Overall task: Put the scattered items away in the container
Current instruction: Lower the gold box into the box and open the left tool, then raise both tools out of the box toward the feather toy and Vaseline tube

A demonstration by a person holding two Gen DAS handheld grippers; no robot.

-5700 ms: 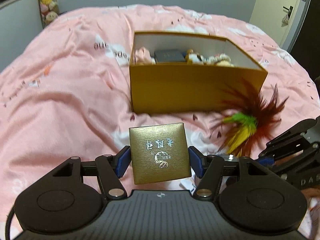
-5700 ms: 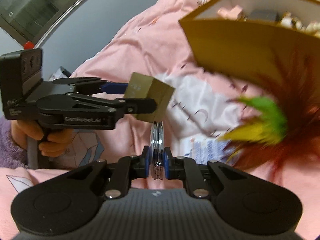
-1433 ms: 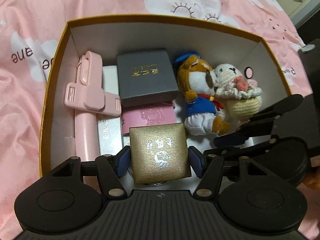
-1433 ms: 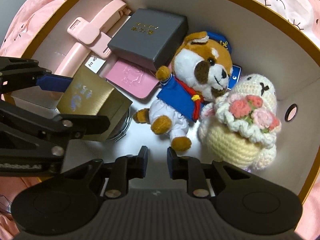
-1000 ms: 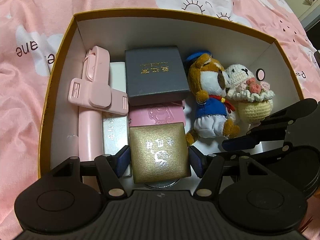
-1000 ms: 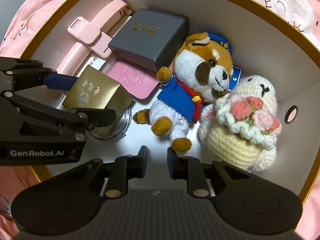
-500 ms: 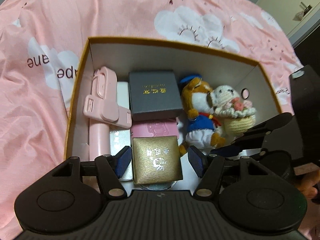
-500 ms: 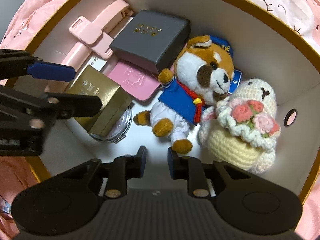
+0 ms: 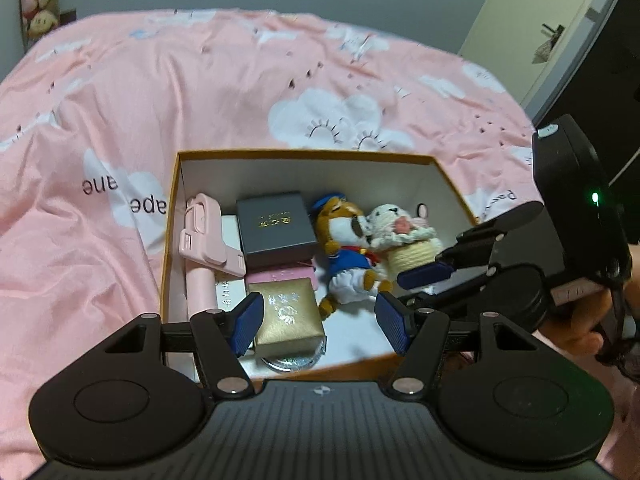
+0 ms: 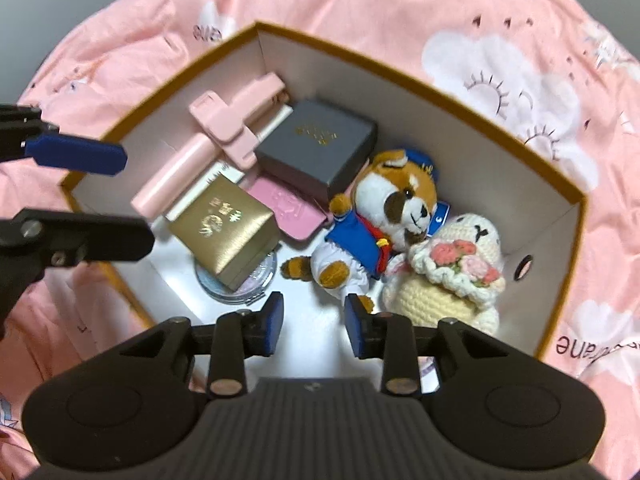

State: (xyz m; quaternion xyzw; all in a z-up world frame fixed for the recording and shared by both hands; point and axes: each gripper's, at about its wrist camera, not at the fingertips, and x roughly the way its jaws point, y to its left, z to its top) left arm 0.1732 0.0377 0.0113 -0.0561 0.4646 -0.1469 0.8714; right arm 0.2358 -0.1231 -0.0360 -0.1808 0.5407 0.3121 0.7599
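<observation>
Gold box (image 9: 289, 312) lay tilted in the container (image 9: 304, 155), beside the left gripper (image 9: 319, 322)'s left finger. Both grippers' fingers stood apart and empty; the right gripper (image 10: 313, 321)'s jaws had just been opening.

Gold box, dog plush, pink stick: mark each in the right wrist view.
gold box (image 10: 222, 226), right wrist view, on its printed lid
dog plush (image 10: 404, 196), right wrist view, on its face
pink stick (image 10: 180, 176), right wrist view, on its handle
</observation>
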